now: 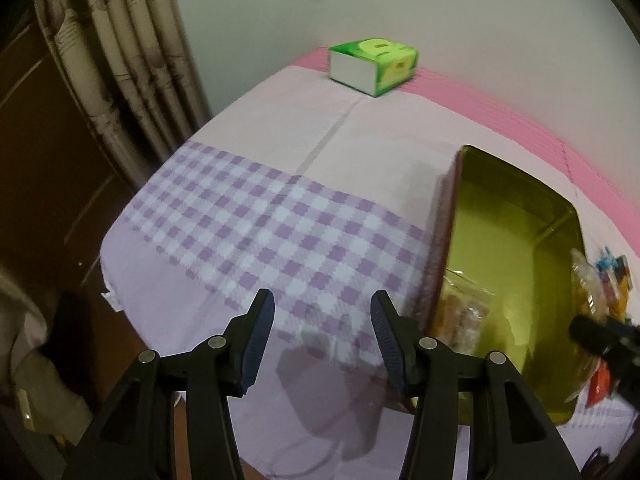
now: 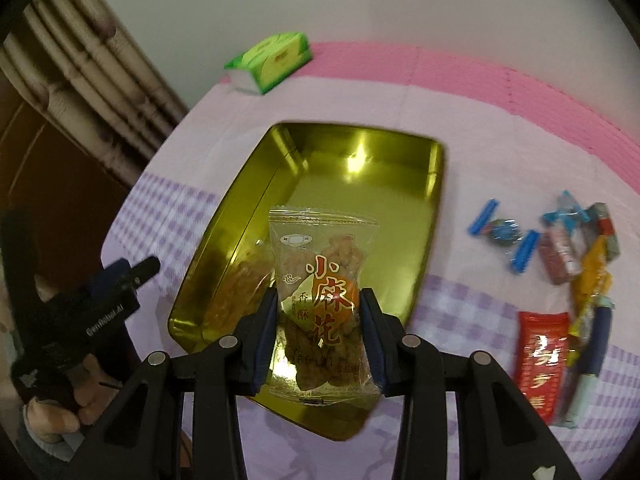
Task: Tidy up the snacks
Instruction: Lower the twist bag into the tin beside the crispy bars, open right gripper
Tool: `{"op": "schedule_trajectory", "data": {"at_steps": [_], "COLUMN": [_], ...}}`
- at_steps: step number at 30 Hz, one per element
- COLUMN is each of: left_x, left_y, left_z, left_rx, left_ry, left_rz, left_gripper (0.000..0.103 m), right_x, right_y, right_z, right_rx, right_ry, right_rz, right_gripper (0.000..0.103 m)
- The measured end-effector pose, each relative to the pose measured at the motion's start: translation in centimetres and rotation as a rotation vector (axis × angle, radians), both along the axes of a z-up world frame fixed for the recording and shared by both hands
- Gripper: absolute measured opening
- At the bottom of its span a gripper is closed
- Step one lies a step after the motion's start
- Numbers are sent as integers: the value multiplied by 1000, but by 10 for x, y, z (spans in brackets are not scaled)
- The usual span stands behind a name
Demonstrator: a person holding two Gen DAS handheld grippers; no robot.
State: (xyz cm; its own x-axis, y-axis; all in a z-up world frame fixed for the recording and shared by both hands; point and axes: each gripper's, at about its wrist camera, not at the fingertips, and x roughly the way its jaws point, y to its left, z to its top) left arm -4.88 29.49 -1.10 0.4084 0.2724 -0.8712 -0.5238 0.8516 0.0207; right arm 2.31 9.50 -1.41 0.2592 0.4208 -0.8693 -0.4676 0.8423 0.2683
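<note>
Right wrist view: I am carrying a clear snack packet (image 2: pixel 322 300) in the right gripper (image 2: pixel 319 334), the pads clamped on its two long edges low on the pack, with the printed face turned to the camera. I am holding it above the near end of the gold tin (image 2: pixel 434 184), which is lying open on the checked cloth (image 2: pixel 460 300). One similar packet (image 2: pixel 236 288) is already lying inside the tin, at its near left corner.

Handling, as I am judging it: the packet is light, the film slick and crinkly, and the twisted pastry inside brittle, so I am favouring a hold on the sealed margins with no more squeeze than the film needs.

Left wrist view: the left gripper (image 1: pixel 322 340) is hanging over the cloth beside the tin, its tongs apart with nothing between them.

Loose sweets (image 2: pixel 560 248) and a red packet (image 2: pixel 542 364) are waiting to the right of the tin; a green tissue box (image 2: pixel 272 62) is standing well apart at the far edge.

Hard to read: motion blur is smearing the sweets, the packet is covering part of the tin floor, and the red packet's lower end is running out of view.
</note>
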Motion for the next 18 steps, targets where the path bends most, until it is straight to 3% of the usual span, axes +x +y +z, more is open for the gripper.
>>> {"op": "schedule_trajectory", "data": {"at_steps": [18], "left_x": [-1], "left_y": [4], "left_z": [-2], "left_rx": [-17], "left_ry": [8], "left_rz": [12], "left_gripper": [53], "right_x": [2], "right_y": [30], "right_z": [-49], "right_rx": [-94], "right_ry": [58], "right_rz": [-14], "right_gripper": [37]}}
